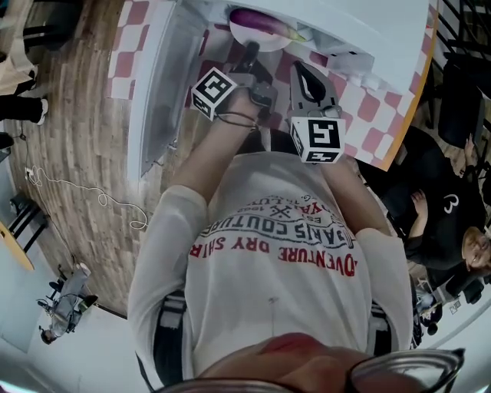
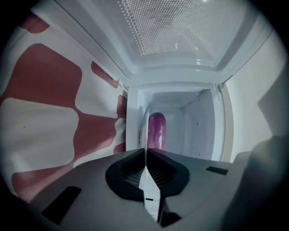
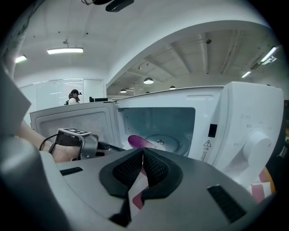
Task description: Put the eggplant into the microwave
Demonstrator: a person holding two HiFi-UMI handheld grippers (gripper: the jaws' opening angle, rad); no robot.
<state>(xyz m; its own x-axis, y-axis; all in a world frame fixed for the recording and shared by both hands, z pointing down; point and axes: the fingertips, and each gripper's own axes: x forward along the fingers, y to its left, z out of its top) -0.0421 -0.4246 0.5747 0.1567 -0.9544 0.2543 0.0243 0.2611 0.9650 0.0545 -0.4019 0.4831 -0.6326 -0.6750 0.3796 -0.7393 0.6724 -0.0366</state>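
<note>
In the head view, my left tool points into the open mouth of the microwave. Its tip is just short of the eggplant, which lies inside on a pale round tray. My right tool hangs beside it, farther back over the checked table. From up here I can't judge how far either tool is open. The microwave's top cuts off part of the eggplant, and my own torso fills the lower half.

In the left gripper view, my left tool is pressed together, its pads meeting along one line with nothing between them. Straight beyond the tip, the eggplant lies in the white cavity, apart from the tool. Its near end is hidden behind the tool's body. The open door, with its dotted mesh, fills the top of the picture.

In the right gripper view, my right tool is closed too, tips together and empty. The eggplant rests on the tray inside the cavity, its near end hidden by my pads. My left hand comes in from the left, but that tool's tip is out of sight behind my right tool. A reddish patch shows through the gap below the pads; I can't tell what it is.
</note>
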